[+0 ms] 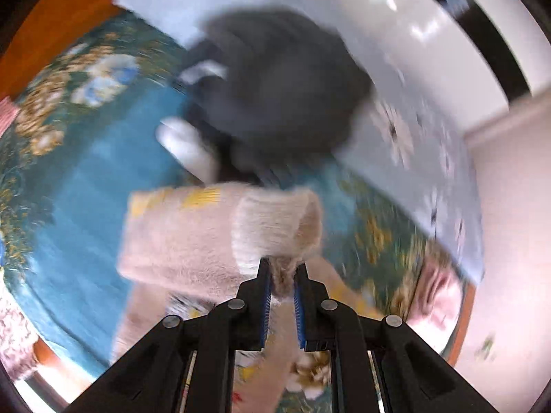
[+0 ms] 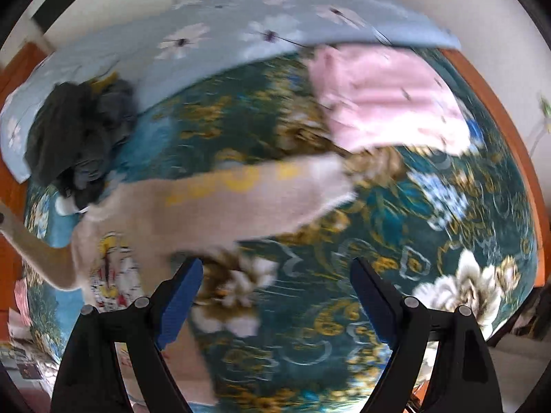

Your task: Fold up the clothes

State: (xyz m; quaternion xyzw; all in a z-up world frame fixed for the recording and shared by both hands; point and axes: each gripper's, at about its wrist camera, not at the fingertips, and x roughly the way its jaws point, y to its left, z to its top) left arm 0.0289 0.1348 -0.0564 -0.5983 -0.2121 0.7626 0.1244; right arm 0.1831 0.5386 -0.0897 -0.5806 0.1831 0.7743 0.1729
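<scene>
A fuzzy beige sweater [image 1: 179, 241] with yellow patterns lies on the teal floral bedspread [image 1: 89, 179]. My left gripper [image 1: 282, 282] is shut on the sweater's cuff edge and holds the sleeve lifted. In the right wrist view the sweater [image 2: 220, 203] stretches across the bed with a sleeve pointing right. My right gripper [image 2: 275, 285] is open and empty above the bedspread [image 2: 413, 241], just right of the sweater's body. Both views are motion-blurred.
A pile of dark grey clothes [image 1: 282, 89] sits at the bed's head, also in the right wrist view [image 2: 79, 137]. A folded pink garment [image 2: 389, 99] lies at the far right. A light blue floral quilt [image 2: 213, 41] runs along the wall. An orange wooden bed frame [image 2: 496, 110] borders the mattress.
</scene>
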